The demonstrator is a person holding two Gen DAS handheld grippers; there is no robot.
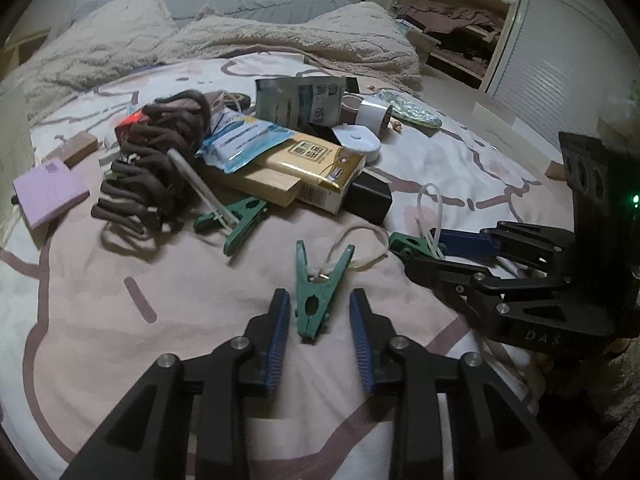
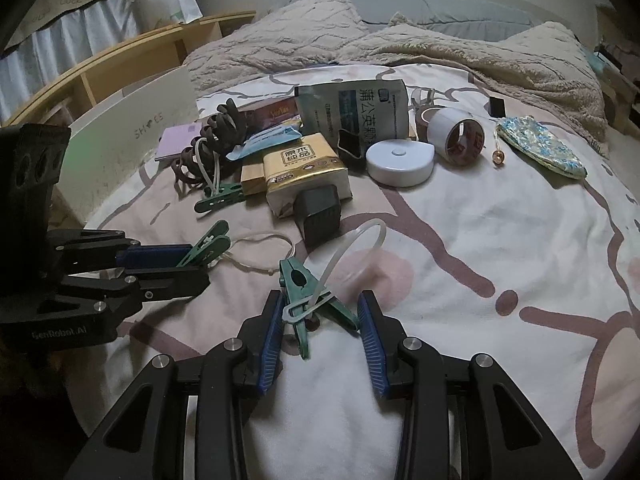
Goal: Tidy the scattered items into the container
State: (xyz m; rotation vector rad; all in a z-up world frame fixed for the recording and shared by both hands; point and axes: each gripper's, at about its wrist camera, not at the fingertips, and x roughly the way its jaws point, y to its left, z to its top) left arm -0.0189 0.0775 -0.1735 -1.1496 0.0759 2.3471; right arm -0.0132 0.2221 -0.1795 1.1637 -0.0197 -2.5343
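Here both are pausing at pickup near the bed's (image 1: 480, 160) front edge: the left hand-held gripper (image 1: 320, 316) is standing slightly open around a green clothespin (image 1: 316, 300), untouched, the right hand-held gripper (image 2: 320, 316) bracketing another green clip (image 2: 308, 300) loosely, each needing to close before lifting toward the white box (image 2: 132, 136).

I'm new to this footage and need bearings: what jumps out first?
A heap of clutter sits mid-bed, topped by a yellow tissue pack. Nearer the cameras, green clips lie on the pink quilt: one between the left tongs, one between the right tongs.
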